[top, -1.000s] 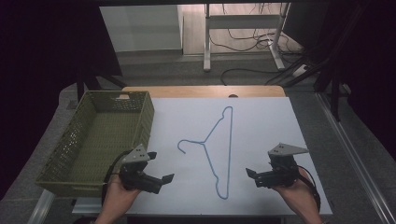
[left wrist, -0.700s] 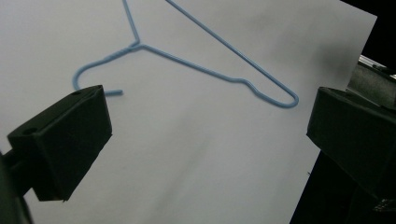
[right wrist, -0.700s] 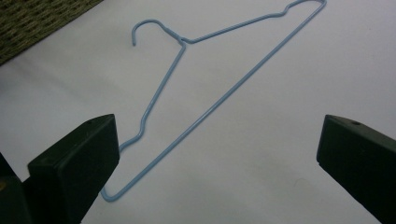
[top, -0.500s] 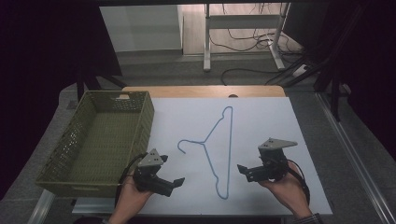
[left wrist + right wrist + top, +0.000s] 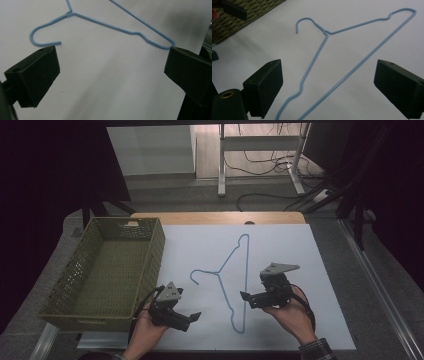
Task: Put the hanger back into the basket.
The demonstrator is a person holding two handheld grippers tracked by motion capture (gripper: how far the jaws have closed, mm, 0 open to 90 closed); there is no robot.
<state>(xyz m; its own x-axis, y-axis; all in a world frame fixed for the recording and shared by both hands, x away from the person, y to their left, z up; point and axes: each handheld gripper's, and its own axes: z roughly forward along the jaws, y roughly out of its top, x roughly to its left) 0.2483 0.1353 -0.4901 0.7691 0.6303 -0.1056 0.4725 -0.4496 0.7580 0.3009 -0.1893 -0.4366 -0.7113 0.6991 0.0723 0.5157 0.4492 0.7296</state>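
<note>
Looking down from the high view: blue wire hanger (image 5: 235,280) lies flat on the white sheet (image 5: 300,250) covering the table, hook pointing toward the green basket (image 5: 107,270), which sits at the left edge of the sheet. Left gripper (image 5: 192,317) is held low near the front edge, just beside the basket's near right corner, jaws spread, nothing between them, apart from the hanger. Right gripper (image 5: 245,297) sits on the other side, its tips just beside the long straight bar of the hanger near the lower end; jaws look parted, can't tell from up here whether they touch the wire. Grey three-cornered plate (image 5: 278,268) on top of it is clear to see. Left gripper view: both black jaws wide apart, left gripper (image 5: 110,65) over bare white sheet (image 5: 105,82); hanger (image 5: 105,22) lies beyond the tips, hook end (image 5: 37,41) just above one jaw, one shoulder bend just above the other. Nothing gripped. Right gripper view: right gripper (image 5: 328,80) spread wide with the hanger (image 5: 347,42) running up between the jaws; two wire runs pass through the gap, neither touching a jaw as far as I can see. Basket (image 5: 242,17) corner shows at top left, with a black jaw of the other gripper in front of it.
</note>
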